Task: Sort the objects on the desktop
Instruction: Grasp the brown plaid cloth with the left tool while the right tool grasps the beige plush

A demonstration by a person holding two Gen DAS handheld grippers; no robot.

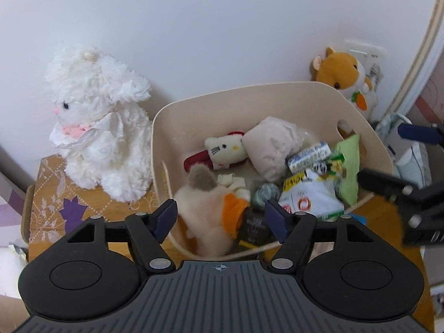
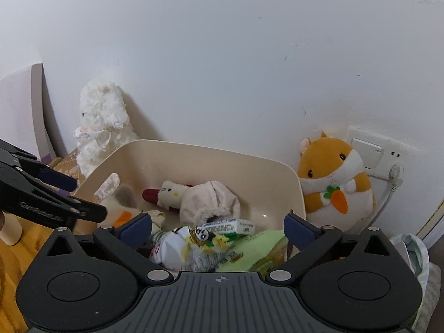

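Note:
A cream plastic bin (image 1: 277,91) (image 2: 194,149) stands against the wall, holding several items. My left gripper (image 1: 222,216) is open above its near edge, over a cream plush with an orange patch (image 1: 211,213) that the pads do not touch. Deeper in lie a white cat plush (image 1: 226,149) (image 2: 172,194) and a beige bundle (image 1: 273,144). My right gripper (image 2: 219,229) is wide open above a white snack bag (image 2: 188,249), a green packet (image 2: 258,249) and a small white-blue box (image 2: 230,226). Each gripper shows at the edge of the other's view.
A white fluffy bunny plush (image 1: 102,122) sits left of the bin on a patterned cloth (image 1: 55,194). An orange hamster plush (image 2: 333,183) leans on the wall at the right, beside a wall socket with a plug (image 2: 371,152). A white bag (image 2: 413,252) lies far right.

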